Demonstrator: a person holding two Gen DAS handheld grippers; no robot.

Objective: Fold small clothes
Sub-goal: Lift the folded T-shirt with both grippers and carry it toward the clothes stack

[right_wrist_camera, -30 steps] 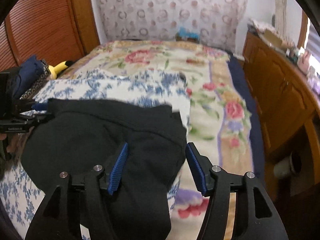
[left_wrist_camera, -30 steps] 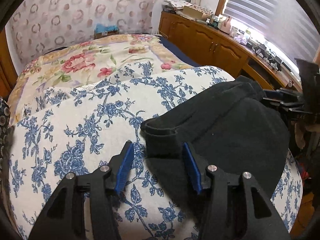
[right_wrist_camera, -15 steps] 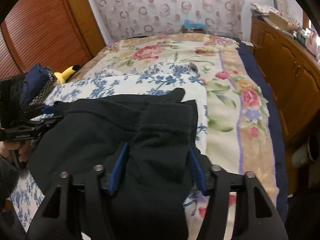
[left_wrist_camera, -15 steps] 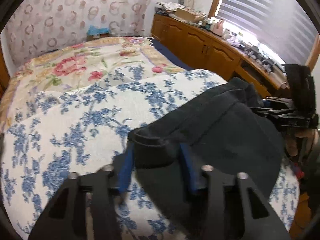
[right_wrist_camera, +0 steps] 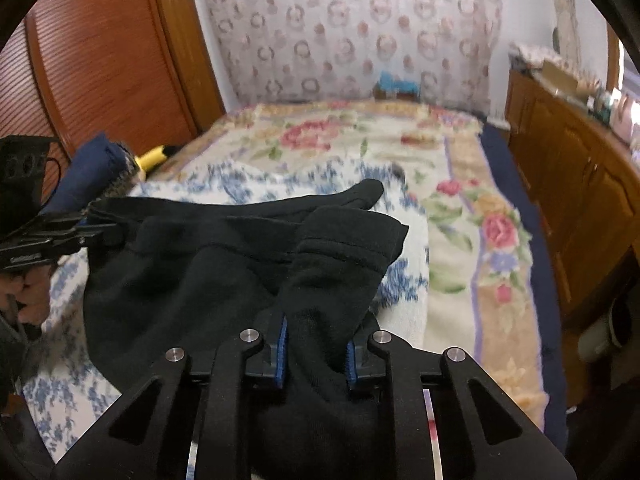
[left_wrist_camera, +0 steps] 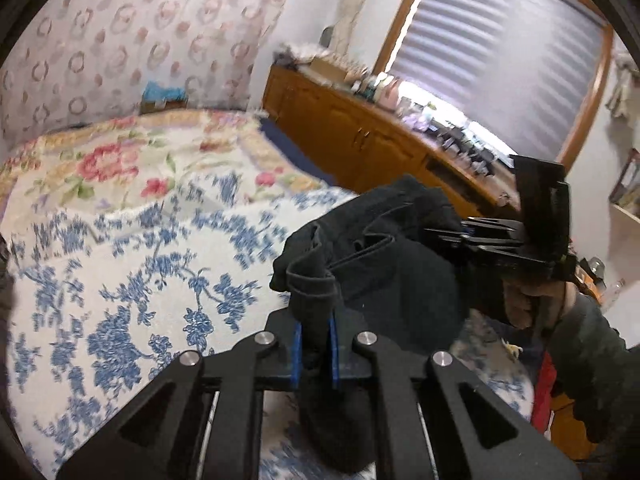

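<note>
Both grippers have closed on the black garment (left_wrist_camera: 384,276) since the earlier frames, where their jaws stood wide around flat cloth on the bed; the garment now hangs bunched between them, lifted off the blue-flowered cloth (left_wrist_camera: 132,280).

Left wrist view: my left gripper (left_wrist_camera: 315,342) is pinched nearly shut, blue pads (left_wrist_camera: 297,350) pressing a hemmed corner of the garment. That corner stands up above the jaws in a folded cuff. Beyond it the cloth sags in dark folds toward my right gripper (left_wrist_camera: 460,236), seen side-on at the far right with a hand (left_wrist_camera: 524,300) and dark sleeve (left_wrist_camera: 592,364) behind it. Below the garment lies the blue-flowered cloth, and farther back a rose-patterned blanket (left_wrist_camera: 108,160). A wooden cabinet (left_wrist_camera: 360,140) with cluttered top runs along the wall under a window blind (left_wrist_camera: 500,64).

Right wrist view: my right gripper (right_wrist_camera: 316,356) is closing, its jaws narrow, with a thick fold of the garment (right_wrist_camera: 224,264) between the blue pads (right_wrist_camera: 282,354) and touching both. A stitched hem crosses the fold just above the jaws. The remaining cloth spreads leftward to my left gripper (right_wrist_camera: 60,236), which holds the opposite corner at the frame's left edge. Behind lie the blue-flowered cloth (right_wrist_camera: 404,276), the rose-patterned blanket (right_wrist_camera: 460,216), a navy bundle (right_wrist_camera: 88,168) beside a yellow toy (right_wrist_camera: 154,156), and a slatted wooden door (right_wrist_camera: 100,64).
</note>
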